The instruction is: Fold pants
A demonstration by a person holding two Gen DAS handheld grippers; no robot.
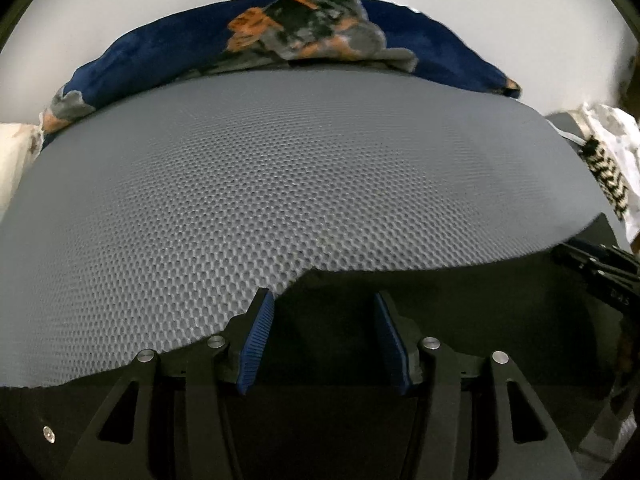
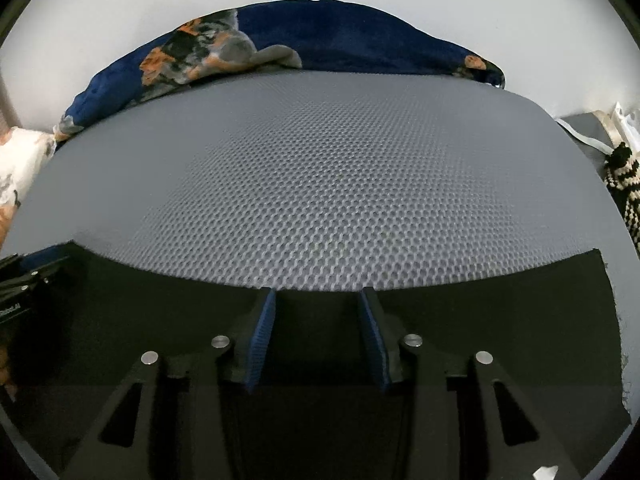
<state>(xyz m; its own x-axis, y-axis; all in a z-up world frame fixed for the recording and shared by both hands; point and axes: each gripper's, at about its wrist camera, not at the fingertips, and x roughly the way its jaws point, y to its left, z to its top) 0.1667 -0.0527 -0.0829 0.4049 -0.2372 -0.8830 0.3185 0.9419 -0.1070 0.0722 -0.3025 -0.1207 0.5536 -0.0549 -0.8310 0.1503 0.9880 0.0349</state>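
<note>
Black pants [image 2: 480,320] lie nearest, flat on the grey mat [image 2: 320,180], their edge just ahead of both hand-held grippers. Left hand-held gripper [image 1: 324,304] and right hand-held gripper [image 2: 318,300] hover partly open over the cloth, gripping nothing. Closing too high would likely miss the edge; pinching one layer only could drag the fold crooked toward the blanket [image 1: 160,52]
</note>
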